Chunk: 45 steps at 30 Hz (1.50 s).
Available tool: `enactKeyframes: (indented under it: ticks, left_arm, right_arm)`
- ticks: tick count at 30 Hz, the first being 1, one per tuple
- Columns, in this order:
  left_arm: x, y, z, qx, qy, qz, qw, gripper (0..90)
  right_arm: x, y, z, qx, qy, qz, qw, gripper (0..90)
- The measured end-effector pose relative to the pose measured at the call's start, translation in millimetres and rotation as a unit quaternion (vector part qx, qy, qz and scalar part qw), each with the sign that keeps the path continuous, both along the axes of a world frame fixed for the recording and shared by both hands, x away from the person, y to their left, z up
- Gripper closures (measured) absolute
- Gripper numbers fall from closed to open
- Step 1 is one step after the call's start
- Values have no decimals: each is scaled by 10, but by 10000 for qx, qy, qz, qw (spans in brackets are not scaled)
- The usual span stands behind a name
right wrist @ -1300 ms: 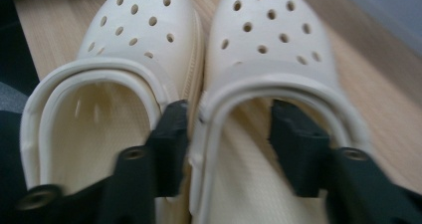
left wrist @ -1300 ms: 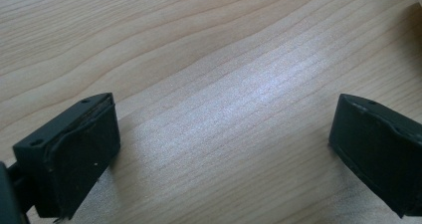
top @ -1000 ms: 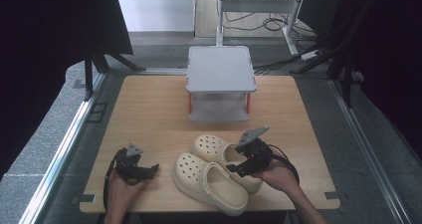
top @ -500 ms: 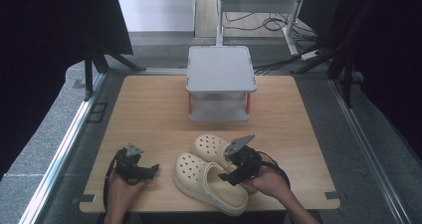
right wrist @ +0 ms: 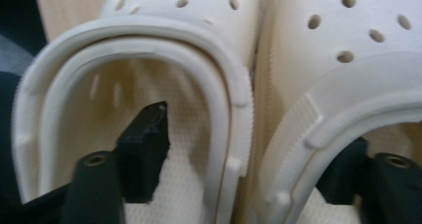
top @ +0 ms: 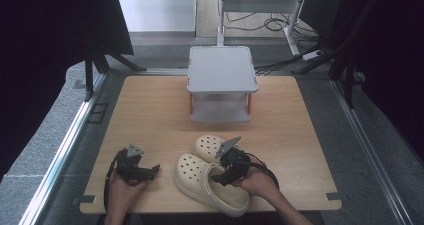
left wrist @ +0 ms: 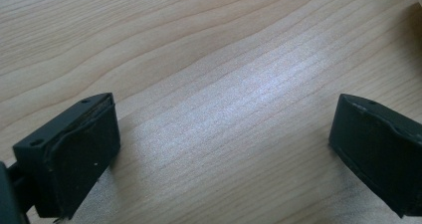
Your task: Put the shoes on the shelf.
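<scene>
From above, the right gripper [top: 226,171] straddles the inner walls of two cream clogs [top: 210,185], not yet closed; pinching both looks next. Left gripper [top: 142,170] rests wide open, empty, on the table [top: 150,115]. Right gripper view reveals one jaw inside each clog.

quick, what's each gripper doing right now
Left gripper: open, holding nothing, over bare table.
Right gripper: open, one jaw inside each cream clog, left clog and right clog, straddling their touching sides, not yet clamped.
</scene>
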State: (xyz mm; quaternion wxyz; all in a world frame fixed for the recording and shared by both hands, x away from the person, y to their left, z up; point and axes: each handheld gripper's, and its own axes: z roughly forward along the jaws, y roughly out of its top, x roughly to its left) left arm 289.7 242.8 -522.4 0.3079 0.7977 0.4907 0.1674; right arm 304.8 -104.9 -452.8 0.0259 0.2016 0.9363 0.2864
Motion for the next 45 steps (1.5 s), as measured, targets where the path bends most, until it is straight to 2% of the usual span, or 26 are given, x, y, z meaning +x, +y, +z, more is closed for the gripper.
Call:
enactKeyframes:
  ticks: [6,9,11,15,22,30,45]
  left_arm:
    - [0,-1,0,-1,-2,4,10000,0]
    - [0,1,1,7,2,-4,10000,0]
    - [0,1,0,7,1,-4,10000,0]
    - [0,1,0,7,1,-3,10000,0]
    - [0,1,1,7,1,-3,10000,0]
    - [0,1,1,7,4,-2,10000,0]
    - [1,3,2,7,12,-11,10000,0]
  right_arm:
    - [44,1,-4,-68,-51,-165,9998,533]
    - [60,2,3,-69,79,-170,9998,603]
    - [57,8,12,-90,135,-217,9996,620]
    - [52,20,27,-124,236,-309,9992,634]
    - [42,16,64,-188,274,-289,9990,640]
    - [31,-31,154,-119,398,-279,9987,641]
    - [107,-186,499,15,322,-569,9979,640]
